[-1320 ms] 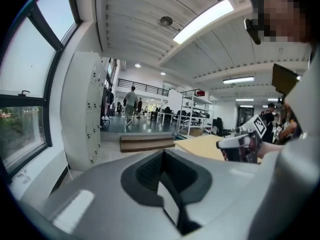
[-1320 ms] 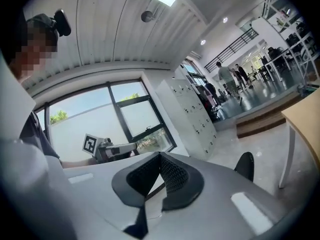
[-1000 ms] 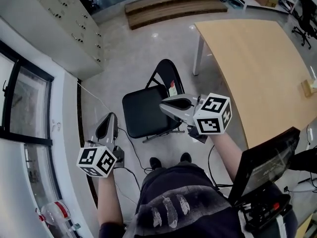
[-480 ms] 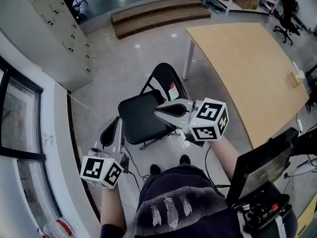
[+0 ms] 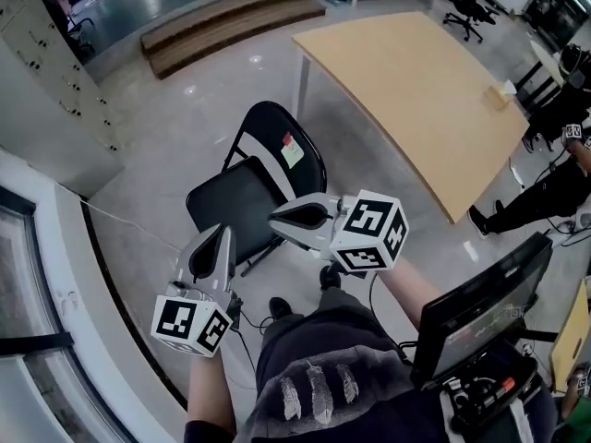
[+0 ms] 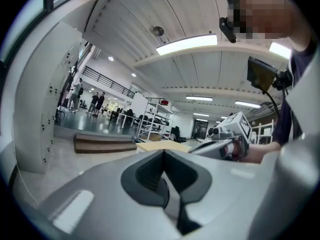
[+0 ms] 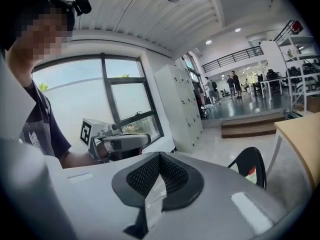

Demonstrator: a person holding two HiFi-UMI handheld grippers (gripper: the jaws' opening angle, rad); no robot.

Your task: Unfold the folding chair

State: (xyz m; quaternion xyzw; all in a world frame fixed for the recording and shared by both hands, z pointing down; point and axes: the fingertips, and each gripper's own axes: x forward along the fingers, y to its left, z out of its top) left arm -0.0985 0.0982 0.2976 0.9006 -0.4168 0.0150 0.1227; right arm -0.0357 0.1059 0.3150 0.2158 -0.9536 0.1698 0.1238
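One folding chair (image 5: 235, 201) unfolded | glossy grey floor (image 5: 175, 123) | wooden table (image 5: 406, 90) nearby

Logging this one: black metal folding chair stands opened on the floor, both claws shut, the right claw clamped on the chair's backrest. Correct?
Not the last part. The right claw is shut on nothing: the right gripper view shows its jaws together, with the black metal folding chair standing apart beyond them. The rest holds.
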